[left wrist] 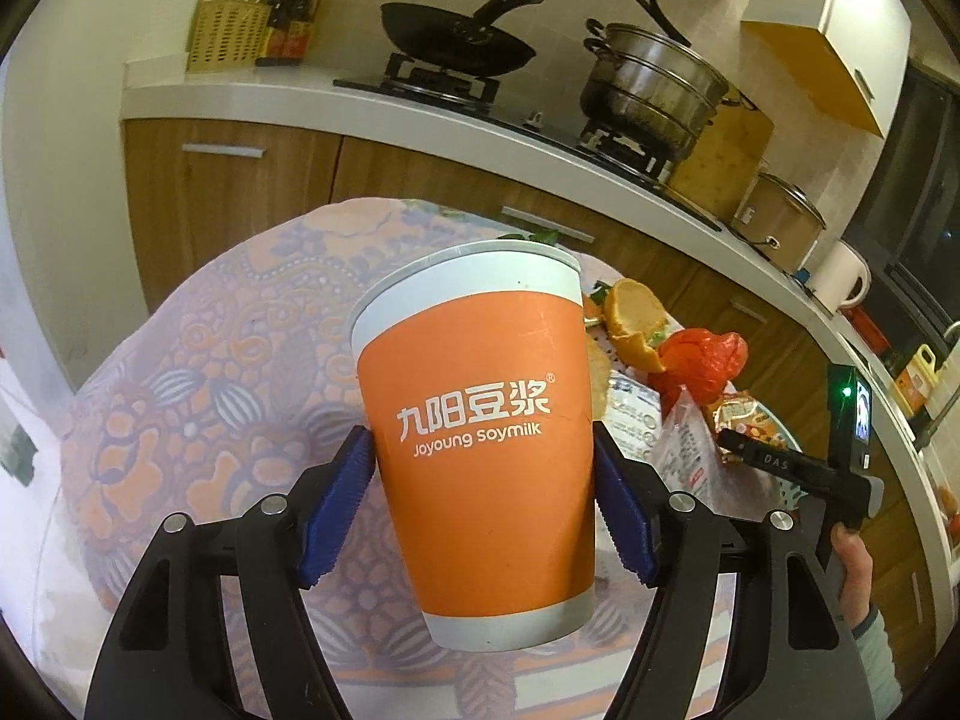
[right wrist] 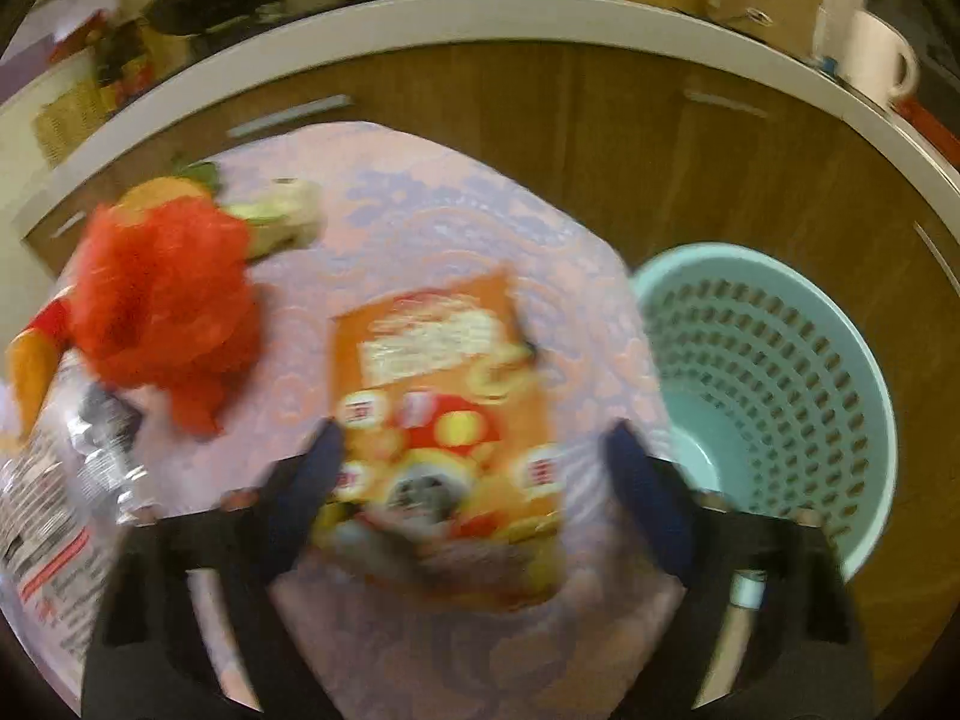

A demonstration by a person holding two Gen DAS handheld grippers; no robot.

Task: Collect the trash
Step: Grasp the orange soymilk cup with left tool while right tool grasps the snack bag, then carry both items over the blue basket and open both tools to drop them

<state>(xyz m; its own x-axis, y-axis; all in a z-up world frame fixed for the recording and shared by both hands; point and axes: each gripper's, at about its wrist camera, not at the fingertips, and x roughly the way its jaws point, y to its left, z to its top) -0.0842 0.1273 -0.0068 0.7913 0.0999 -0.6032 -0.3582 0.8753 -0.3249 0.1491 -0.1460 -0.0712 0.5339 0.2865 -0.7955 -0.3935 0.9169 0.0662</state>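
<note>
The right wrist view is smeared with blur, so print on the orange snack packet [right wrist: 447, 420] cannot be read. The packet lies flat on the table between the spread blue pads of the right gripper [right wrist: 474, 468]; the left pad [right wrist: 312, 468] meets its edge, the right pad stands clear, so it is not clamped. The left gripper [left wrist: 483, 510] clenches an orange soymilk cup [left wrist: 480, 438], lifted above the table. A crumpled red bag [right wrist: 162, 312] and a clear wrapper [right wrist: 54, 498], cut off at the frame edge, lie to the left. A pale green perforated basket [right wrist: 780, 372] sits right of the table. The floral tablecloth [left wrist: 210, 360] covers the table; beyond it stand wooden cabinets [left wrist: 240, 192] and a stove with a black pan [left wrist: 462, 39].
</note>
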